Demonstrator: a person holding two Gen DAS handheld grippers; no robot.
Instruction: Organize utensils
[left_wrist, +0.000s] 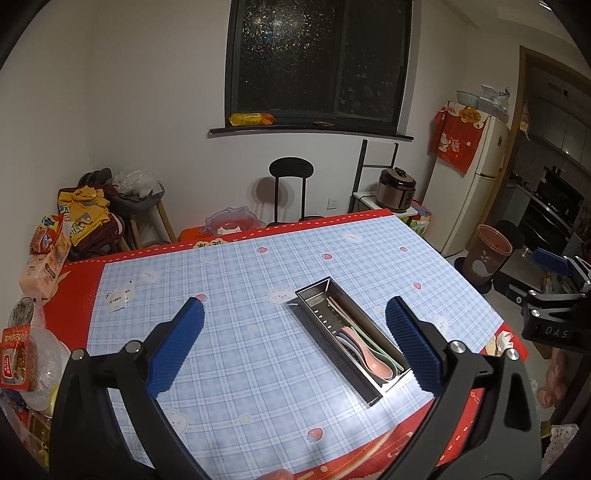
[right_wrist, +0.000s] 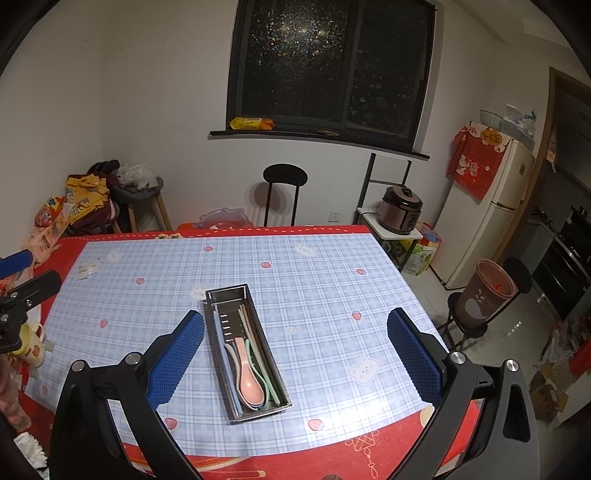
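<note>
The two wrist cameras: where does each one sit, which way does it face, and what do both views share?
Left wrist: on the left hand-held gripper, above the near table edge, facing the window; own open blue fingers show, right hand-held gripper at far right.
Right wrist: on the right hand-held gripper, facing likewise; own open fingers show, left one at far left.
Shared: metal tray with spoons, plaid table, fridge.

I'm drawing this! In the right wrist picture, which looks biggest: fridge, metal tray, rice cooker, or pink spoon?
1. Fridge
2. Metal tray, though it sits nearer the camera
3. Rice cooker
4. Pink spoon
</note>
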